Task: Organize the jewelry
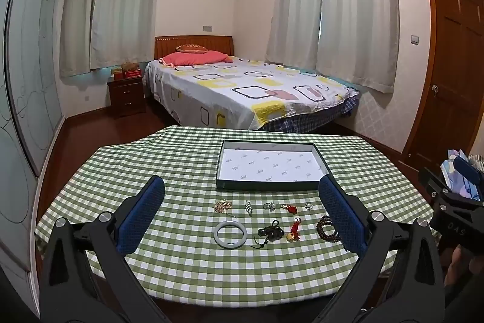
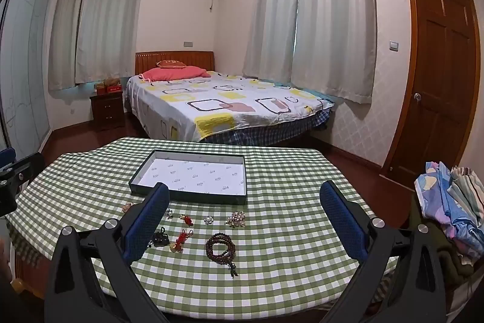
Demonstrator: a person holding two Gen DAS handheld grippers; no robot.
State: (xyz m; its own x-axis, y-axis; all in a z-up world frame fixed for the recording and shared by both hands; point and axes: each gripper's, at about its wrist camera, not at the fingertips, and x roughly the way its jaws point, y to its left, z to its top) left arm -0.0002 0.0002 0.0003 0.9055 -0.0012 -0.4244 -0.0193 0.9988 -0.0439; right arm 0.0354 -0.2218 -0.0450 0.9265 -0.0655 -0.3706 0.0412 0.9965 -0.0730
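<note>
A shallow dark box (image 1: 269, 186) (image 2: 187, 197) with a white printed lining sits on the green checked tablecloth (image 1: 181, 262) (image 2: 287, 247). In front of it lie several jewelry pieces: a pale jade bangle (image 1: 230, 233), a gold chain (image 1: 223, 205), a black knotted charm (image 1: 270, 230) (image 2: 160, 238), a red tassel charm (image 1: 295, 230) (image 2: 181, 241), a brown bead bracelet (image 1: 326, 227) (image 2: 220, 247), small rings and brooches (image 2: 235, 218). My left gripper (image 1: 242, 186) hovers open over the near table edge. My right gripper (image 2: 245, 192) is open too, nothing between its blue pads (image 2: 341, 220).
Behind the table is a bed (image 1: 248, 93) with a patterned sheet and a nightstand (image 1: 127, 96). A wooden door (image 2: 438, 74) stands at the right. Folded cloths (image 2: 450, 202) pile up beside the table's right edge. The right gripper's body (image 1: 453, 202) shows at the left wrist view's right side.
</note>
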